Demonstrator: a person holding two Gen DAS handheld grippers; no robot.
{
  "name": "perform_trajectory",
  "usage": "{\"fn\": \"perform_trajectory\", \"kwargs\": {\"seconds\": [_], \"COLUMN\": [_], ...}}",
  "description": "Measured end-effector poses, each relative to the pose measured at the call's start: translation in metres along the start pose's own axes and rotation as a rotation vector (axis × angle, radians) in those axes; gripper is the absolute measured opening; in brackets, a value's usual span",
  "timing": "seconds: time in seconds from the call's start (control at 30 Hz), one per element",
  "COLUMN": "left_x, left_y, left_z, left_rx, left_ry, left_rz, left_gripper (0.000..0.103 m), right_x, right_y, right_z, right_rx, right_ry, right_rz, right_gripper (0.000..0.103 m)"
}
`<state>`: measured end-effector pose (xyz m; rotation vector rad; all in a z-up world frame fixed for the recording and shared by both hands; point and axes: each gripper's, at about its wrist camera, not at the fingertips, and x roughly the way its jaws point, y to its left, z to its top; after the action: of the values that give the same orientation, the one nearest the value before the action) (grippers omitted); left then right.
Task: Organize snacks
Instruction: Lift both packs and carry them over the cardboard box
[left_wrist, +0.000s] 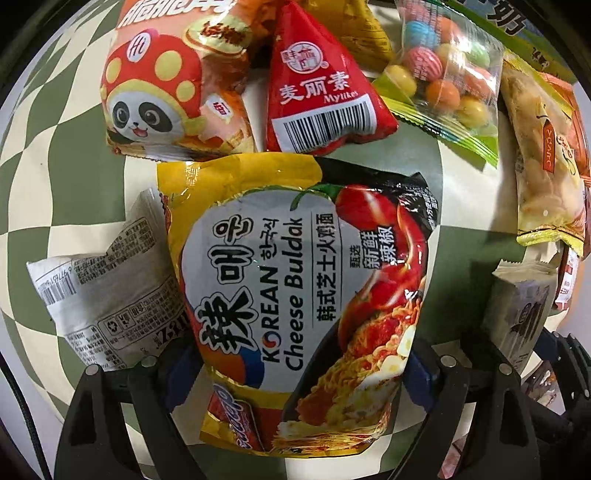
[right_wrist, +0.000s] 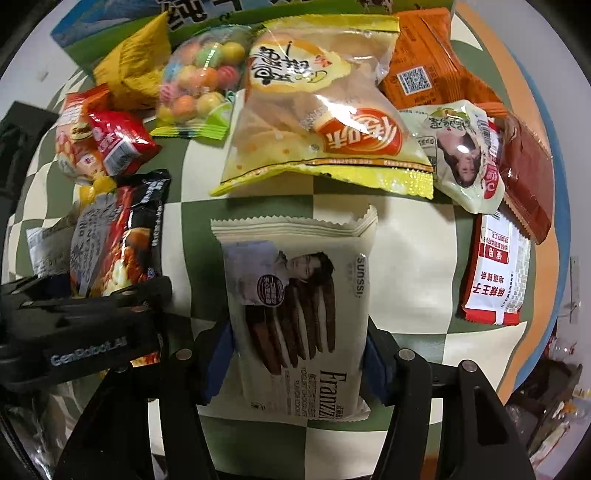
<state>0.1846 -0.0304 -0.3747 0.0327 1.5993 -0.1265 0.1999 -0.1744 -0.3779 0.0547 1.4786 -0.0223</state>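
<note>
Two packets are in hand at once: my left gripper has its blue pads pressed on the sides of the noodle packet, centre of the left view, and my right gripper is clamped on the cream biscuit packet, centre of the right view, both lying on the checked cloth. I judge this the pick-up step of sorting, so next comes a straight lift clear of the neighbouring snacks. Only the right view shows the red-and-white sachet at right and my left gripper from outside at lower left; only the left view shows the panda bag at upper left.
</note>
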Motion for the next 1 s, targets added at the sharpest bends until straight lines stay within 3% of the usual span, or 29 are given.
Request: {"fn": "perform_trajectory", "kwargs": {"seconds": [0.13, 0.33, 0.6, 0.9, 1.0], "left_x": [0.000, -0.002, -0.029, -0.032, -0.049], "left_y": [0.009, 0.003, 0.004, 0.001, 0.006], "left_z": [0.004, -0.008, -0.026, -0.028, -0.027], "left_rx": [0.004, 0.005, -0.026, -0.043, -0.043], "left_ry": [-0.005, -0.024, -0.118, -0.121, -0.134], "left_rz": [-0.021, -0.025, 0.042, 0.029, -0.004], "left_gripper": [0.091, 0.091, 0.082, 0.080, 0.080], "right_x": [0.015, 0.026, 0.020, -0.006, -0.021], "right_y": [0.001, 0.014, 0.013, -0.009, -0.018], "right_z": [0.021, 0.008, -0.013, -0.026, -0.024], "right_rx": [0.011, 0.013, -0.035, -0.030, -0.025], "right_ry": [0.003, -0.019, -0.040, -0.055, -0.054], "right_rz": [-0.023, -0.043, -0.025, 0.106, 0.154], "right_gripper": [0.064, 0.064, 0.060, 0.060, 0.060]}}
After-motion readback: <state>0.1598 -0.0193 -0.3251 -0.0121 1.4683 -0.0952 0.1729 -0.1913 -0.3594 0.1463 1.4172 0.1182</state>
